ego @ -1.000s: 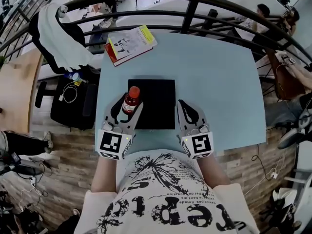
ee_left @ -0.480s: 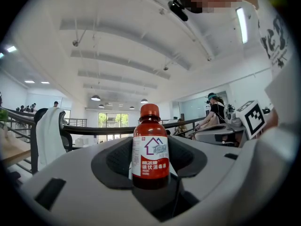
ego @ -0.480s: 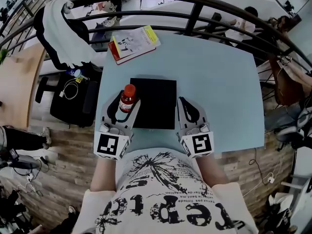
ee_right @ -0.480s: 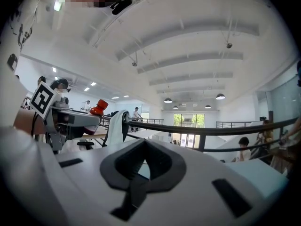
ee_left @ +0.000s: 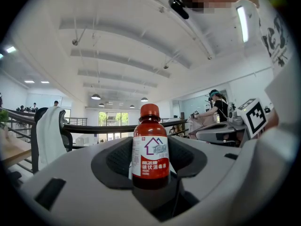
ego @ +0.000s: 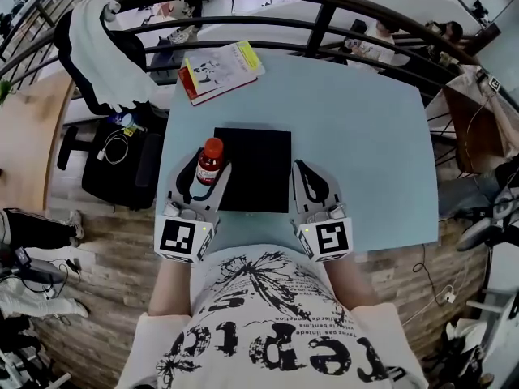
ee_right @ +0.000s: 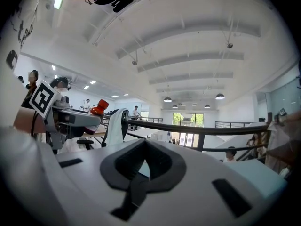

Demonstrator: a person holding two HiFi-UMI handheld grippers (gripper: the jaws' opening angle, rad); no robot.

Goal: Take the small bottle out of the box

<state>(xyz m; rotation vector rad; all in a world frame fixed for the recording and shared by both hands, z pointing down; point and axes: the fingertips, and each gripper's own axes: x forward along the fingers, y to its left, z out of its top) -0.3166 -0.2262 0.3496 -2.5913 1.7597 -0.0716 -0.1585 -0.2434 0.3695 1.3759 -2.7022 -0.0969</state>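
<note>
A small brown bottle (ego: 209, 162) with a red cap and a red-and-white label stands upright between the jaws of my left gripper (ego: 206, 171), which is shut on its body. In the left gripper view the bottle (ee_left: 150, 150) fills the gap between the dark pads. It hangs at the left edge of the flat black box (ego: 259, 168) on the pale blue table (ego: 365, 128). My right gripper (ego: 300, 168) rests by the box's right edge, jaws together and empty (ee_right: 143, 147). From the right gripper view the bottle's red cap (ee_right: 99, 106) shows at the left.
A book (ego: 219, 70) with a yellow patch lies at the table's far left corner. A dark curved railing (ego: 324, 10) runs behind the table. A chair draped with white cloth (ego: 101, 51) and a black bag (ego: 122, 168) stand on the left.
The left gripper with the bottle has shifted slightly left, off the box's left edge. The right gripper has stayed where it was.
</note>
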